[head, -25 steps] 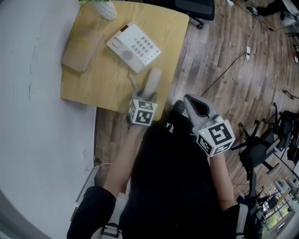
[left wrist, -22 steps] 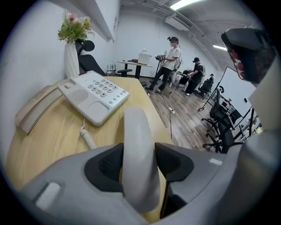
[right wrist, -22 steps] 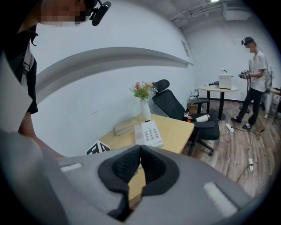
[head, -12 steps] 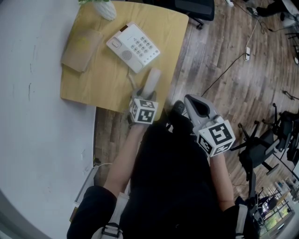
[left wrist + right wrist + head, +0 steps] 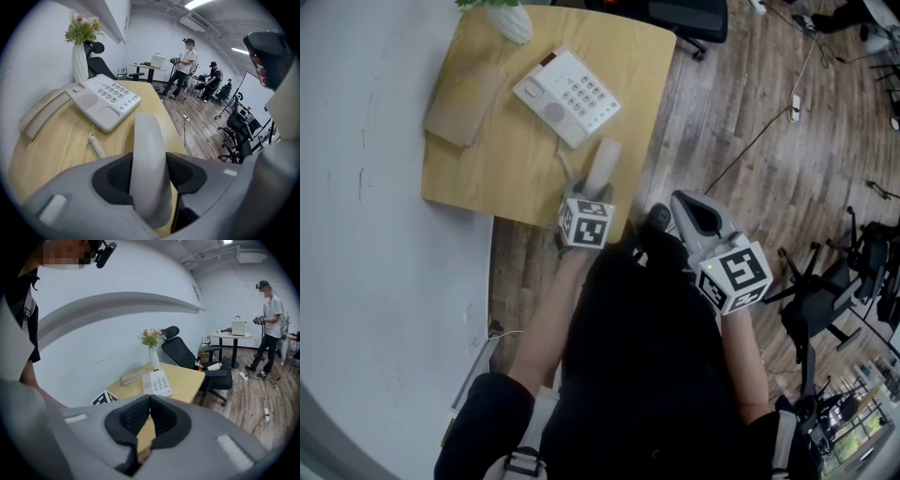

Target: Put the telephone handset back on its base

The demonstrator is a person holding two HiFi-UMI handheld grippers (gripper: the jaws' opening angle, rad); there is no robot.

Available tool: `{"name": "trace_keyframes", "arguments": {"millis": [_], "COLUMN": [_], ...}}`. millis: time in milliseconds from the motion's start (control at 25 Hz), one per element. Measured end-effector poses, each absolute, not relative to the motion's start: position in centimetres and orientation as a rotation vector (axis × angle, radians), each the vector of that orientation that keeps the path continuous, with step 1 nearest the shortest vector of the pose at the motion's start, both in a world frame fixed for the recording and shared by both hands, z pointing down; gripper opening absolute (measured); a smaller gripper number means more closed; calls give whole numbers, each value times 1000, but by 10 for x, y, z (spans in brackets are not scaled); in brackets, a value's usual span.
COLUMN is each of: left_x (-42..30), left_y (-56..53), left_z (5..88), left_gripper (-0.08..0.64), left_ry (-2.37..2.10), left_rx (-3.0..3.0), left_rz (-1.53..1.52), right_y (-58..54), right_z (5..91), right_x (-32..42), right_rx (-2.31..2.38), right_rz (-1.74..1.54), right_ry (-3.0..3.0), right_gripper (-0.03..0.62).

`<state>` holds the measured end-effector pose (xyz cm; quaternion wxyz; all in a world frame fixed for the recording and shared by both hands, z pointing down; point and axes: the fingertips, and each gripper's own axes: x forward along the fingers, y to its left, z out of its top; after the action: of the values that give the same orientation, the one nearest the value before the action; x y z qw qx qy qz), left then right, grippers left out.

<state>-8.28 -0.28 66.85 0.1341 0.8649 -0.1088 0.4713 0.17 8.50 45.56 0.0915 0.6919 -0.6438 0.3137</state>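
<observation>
The left gripper point(image 5: 150, 168) holds the white handset point(image 5: 147, 133) over the table point(image 5: 51, 145) near the phone base point(image 5: 103, 101), and the right gripper point(image 5: 150, 401) has its jaws closed together, empty

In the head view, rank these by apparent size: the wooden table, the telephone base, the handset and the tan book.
1. wooden table
2. telephone base and tan book: about alike, so not ranked apart
3. handset: smallest, with its lower end hidden
</observation>
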Motion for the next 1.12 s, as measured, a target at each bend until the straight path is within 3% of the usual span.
{"name": "trace_keyframes", "arguments": {"millis": [1120], "left_x": [-106], "left_y": [-39], "left_z": [605], "left_gripper": [222], "left_ry": [-504], "left_rx": [2462], "left_rz": [1130], "right_y": [58], "right_z": [429], "right_x": [-16], "right_rx": [2004], "right_rz": [823], "right_ry": [-2028], "right_gripper": [3]}}
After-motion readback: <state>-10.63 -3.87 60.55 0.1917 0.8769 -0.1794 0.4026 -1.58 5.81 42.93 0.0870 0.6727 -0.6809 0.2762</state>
